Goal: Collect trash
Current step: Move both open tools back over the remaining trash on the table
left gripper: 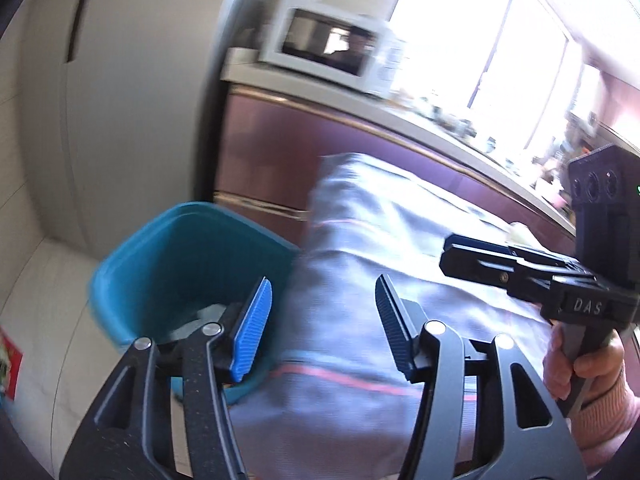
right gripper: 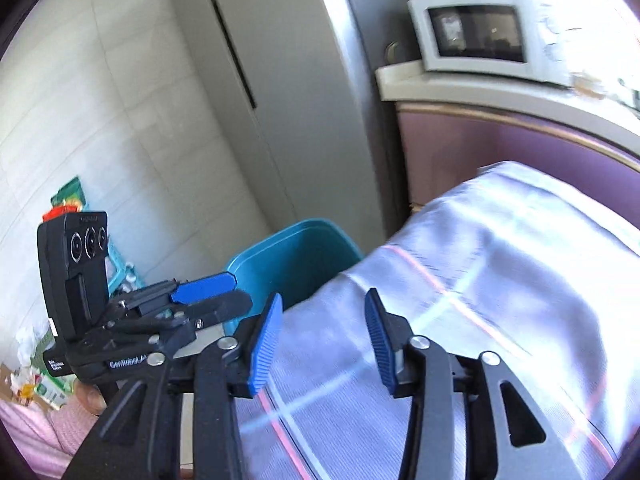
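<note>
Teal bin (left gripper: 192, 264) stands on the floor at far left, beside the table's (left gripper: 400, 280) cloth-covered edge, something pale lying in its bottom; no loose trash visible on the cloth. Left gripper (left gripper: 320, 320): jaws apart, nothing between them, hovering over the table edge with the left pad in front of the bin. Right gripper (right gripper: 324, 336): jaws apart, empty, over the cloth further right. Judgement: bin lies ahead-left of both; the left gripper is nearer.
</note>
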